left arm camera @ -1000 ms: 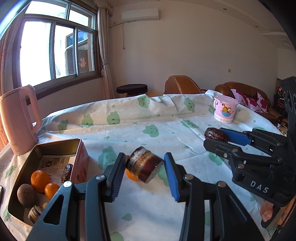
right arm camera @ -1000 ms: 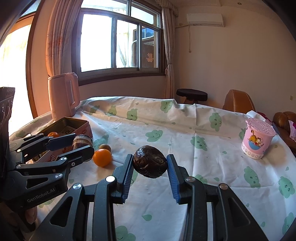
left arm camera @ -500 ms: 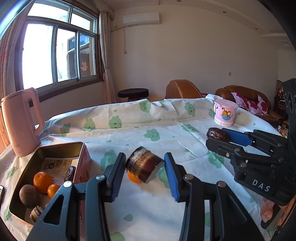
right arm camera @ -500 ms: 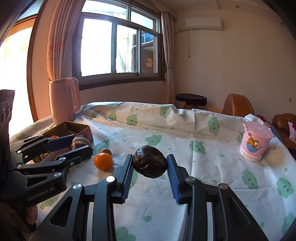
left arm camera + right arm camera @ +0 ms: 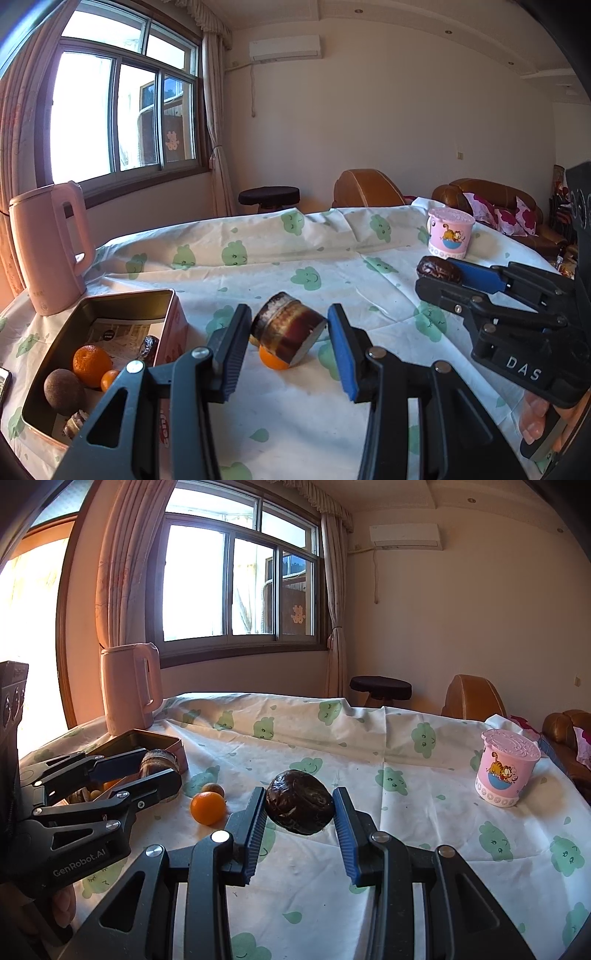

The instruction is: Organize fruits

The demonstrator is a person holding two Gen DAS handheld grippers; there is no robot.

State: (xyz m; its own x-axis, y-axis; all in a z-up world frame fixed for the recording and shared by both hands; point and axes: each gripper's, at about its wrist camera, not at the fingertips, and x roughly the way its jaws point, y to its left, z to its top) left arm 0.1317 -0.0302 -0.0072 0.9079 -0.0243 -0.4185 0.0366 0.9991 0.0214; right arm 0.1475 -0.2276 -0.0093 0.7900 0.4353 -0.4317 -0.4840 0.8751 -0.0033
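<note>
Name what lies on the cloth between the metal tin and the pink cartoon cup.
In the right wrist view, an orange and a small brownish fruit lie near the tin; onward to the cup, bare cloth.

A brown banded jar (image 5: 286, 330) was held tilted between the pads of the left tool (image 5: 289, 349), above an orange (image 5: 272, 361) on the worktop (image 5: 258, 266). A dark wrinkled fruit (image 5: 437, 269) was clamped by the right tool (image 5: 443, 278). Oranges (image 5: 90, 364) were seen in the metal tin (image 5: 122, 297).
</note>
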